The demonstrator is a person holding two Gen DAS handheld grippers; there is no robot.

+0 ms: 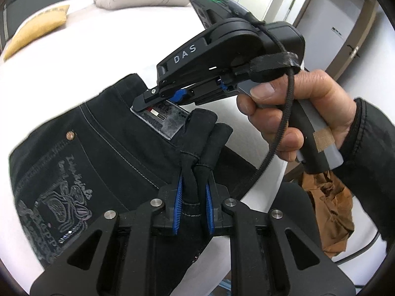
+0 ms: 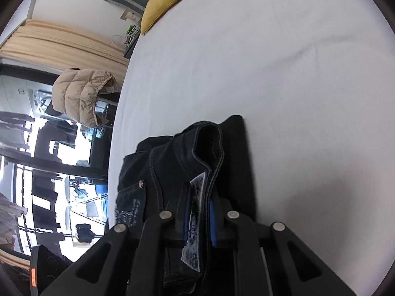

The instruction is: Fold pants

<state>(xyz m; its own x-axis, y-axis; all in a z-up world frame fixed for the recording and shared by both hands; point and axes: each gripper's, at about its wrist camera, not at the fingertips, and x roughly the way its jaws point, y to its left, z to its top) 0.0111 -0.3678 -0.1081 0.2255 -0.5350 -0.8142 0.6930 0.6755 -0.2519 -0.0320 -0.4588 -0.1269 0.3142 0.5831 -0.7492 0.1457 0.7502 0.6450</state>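
Pants [image 1: 103,148] of black denim lie partly on a white bed [image 1: 103,56], waistband end toward the near edge of the bed, a back pocket with pale embroidery facing up. The left gripper [image 1: 195,172] has its fingers clamped on a bunched fold of the dark fabric just beside the waistband patch [image 1: 163,118]. The right gripper [image 1: 140,104], held by a person's hand [image 1: 291,118], reaches in from the right of the patch, its tip resting at the patch's edge. Seen from the right wrist, the fingers [image 2: 212,219] of that gripper are closed on the waistband and its patch, the band rising in a loop above them.

Both ends of the waistband appear pinched and lifted off the bed, so this looks like the carrying part of a fold. The next move probably calls for keeping both grips even, drawing the waistband across the bed over the legs, and lowering it flat before letting go.

A yellow pillow [image 1: 37,29] sits far beyond the pants.
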